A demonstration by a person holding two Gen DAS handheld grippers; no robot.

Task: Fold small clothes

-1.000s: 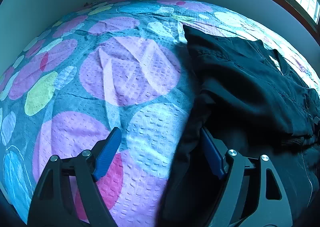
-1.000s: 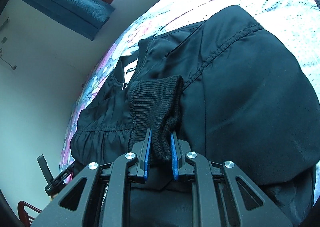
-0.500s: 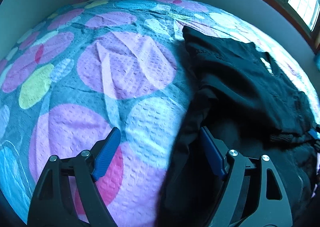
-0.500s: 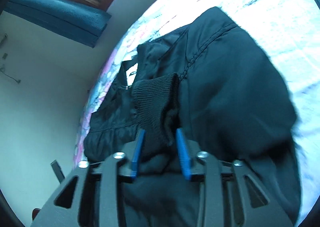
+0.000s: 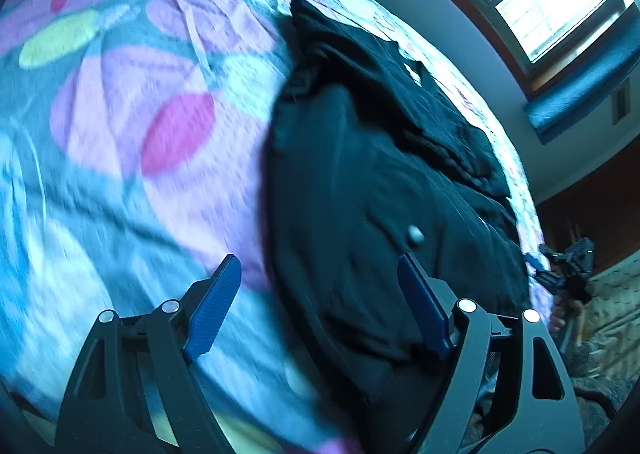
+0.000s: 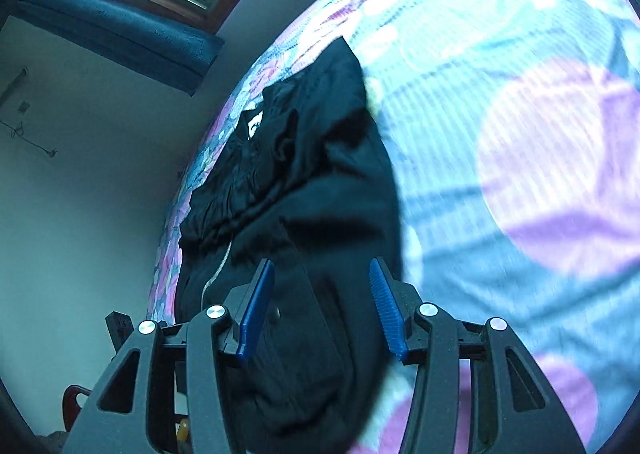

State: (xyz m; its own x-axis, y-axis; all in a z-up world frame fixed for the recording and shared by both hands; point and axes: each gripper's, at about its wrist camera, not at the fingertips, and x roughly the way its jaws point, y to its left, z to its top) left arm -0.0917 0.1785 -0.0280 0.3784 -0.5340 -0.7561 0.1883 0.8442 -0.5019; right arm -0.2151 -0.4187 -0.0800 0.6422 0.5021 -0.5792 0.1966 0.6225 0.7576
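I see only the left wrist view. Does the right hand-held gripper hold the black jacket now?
Observer: No. The right hand-held gripper has its jaws opening, and neither blue pad presses on cloth. The black jacket lies on the bed under them.
Operator: Thank you. In my view the jacket is only a dark shape. Is any zipper showing?
Observer: Yes. A white zipper runs down the jacket on the side toward the wall, just outside the gripper's left pad in the right wrist view.
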